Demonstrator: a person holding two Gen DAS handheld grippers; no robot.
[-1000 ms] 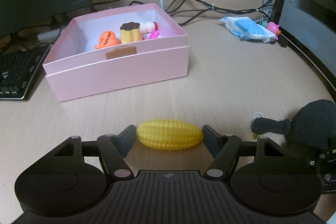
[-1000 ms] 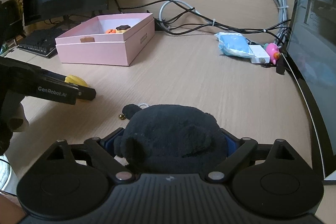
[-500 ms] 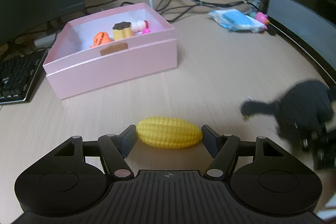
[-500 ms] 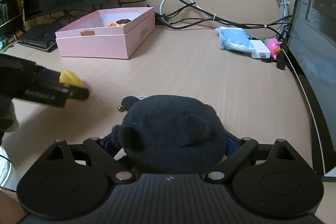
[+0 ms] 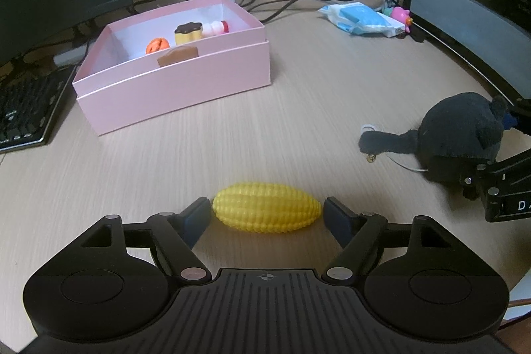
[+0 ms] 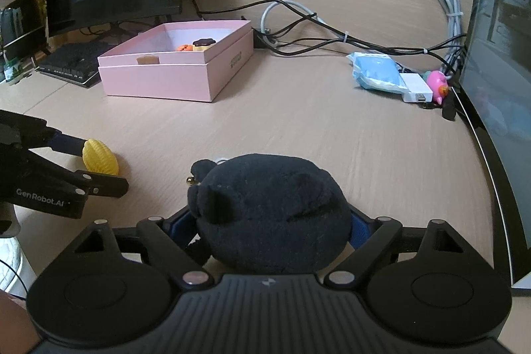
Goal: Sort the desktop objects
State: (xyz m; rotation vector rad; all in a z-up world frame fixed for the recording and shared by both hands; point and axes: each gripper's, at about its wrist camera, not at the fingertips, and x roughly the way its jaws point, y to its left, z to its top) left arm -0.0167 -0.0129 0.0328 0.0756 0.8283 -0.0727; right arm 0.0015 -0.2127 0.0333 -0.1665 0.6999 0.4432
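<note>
Wooden desk [image 5: 332, 108]: pink box [image 5: 186, 88], corn [image 5: 267, 211].

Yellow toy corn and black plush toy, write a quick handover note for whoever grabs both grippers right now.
Left gripper: opening, gaps show beside the yellow plastic toy corn lying on the wooden desk.
Right gripper: closing around the black plush toy; pads look in contact.
Done: small toy foods already sit in the open pink cardboard box.
Left: corn and plush both still need sorting, probably into the box.
</note>
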